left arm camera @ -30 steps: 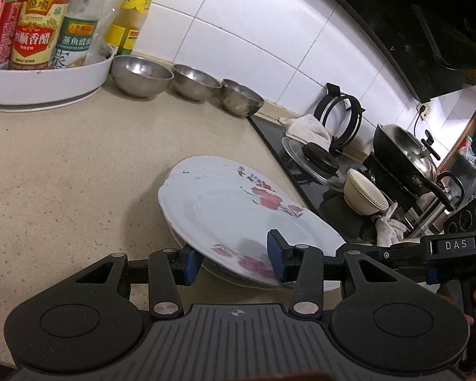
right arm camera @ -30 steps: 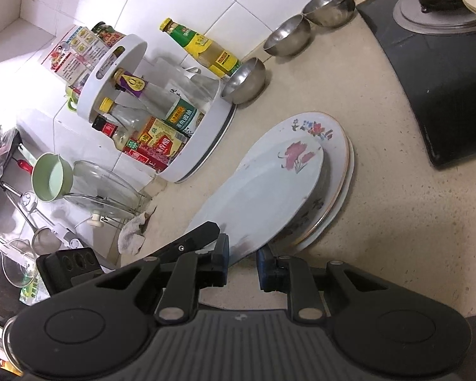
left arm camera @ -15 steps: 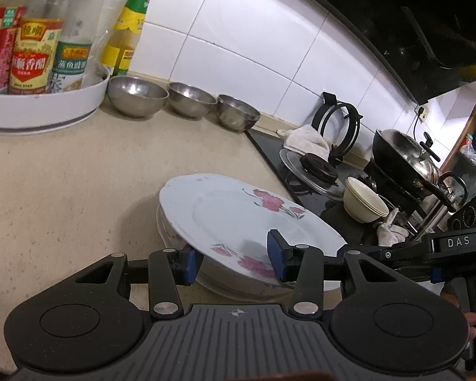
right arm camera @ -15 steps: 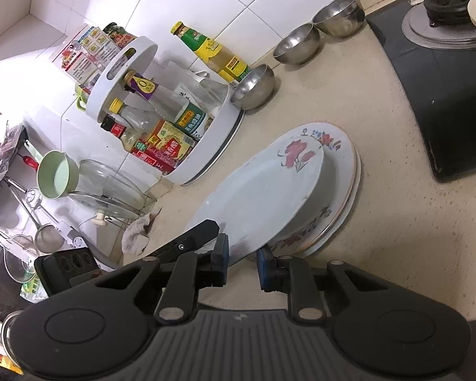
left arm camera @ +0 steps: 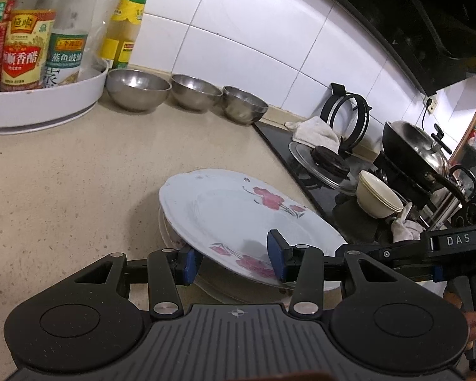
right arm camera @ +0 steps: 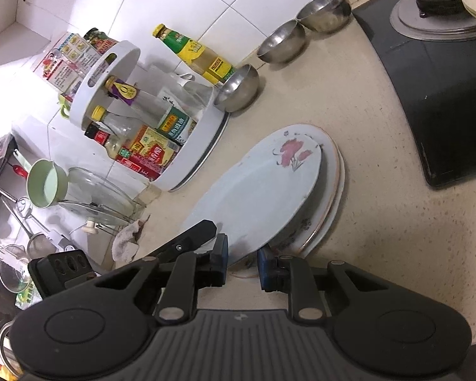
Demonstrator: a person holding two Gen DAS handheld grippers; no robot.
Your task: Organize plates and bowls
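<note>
A white plate with pink flowers point(left arm camera: 238, 216) point(right arm camera: 260, 197) lies tilted on a stack of plates point(right arm camera: 328, 203) on the beige counter. My right gripper point(right arm camera: 242, 262) has its jaws around the plate's near rim, slightly apart. My left gripper point(left arm camera: 233, 258) is open, its fingers on either side of the plate's other rim. Three steel bowls point(left arm camera: 187, 95) point(right arm camera: 282, 43) stand in a row by the wall. A cream bowl point(left arm camera: 377, 198) sits on the stove.
A white turntable rack of sauce bottles point(left arm camera: 44, 104) point(right arm camera: 142, 117) stands at the left of the counter. The black hob point(right arm camera: 434, 73) with a burner, a wok point(left arm camera: 415, 146) and a cloth is on the right. Glass lids and a green cup point(right arm camera: 46, 182) are far left.
The flowered plate has come down onto the stack and is lower and flatter. My right gripper's jaws have opened a little around its rim.
</note>
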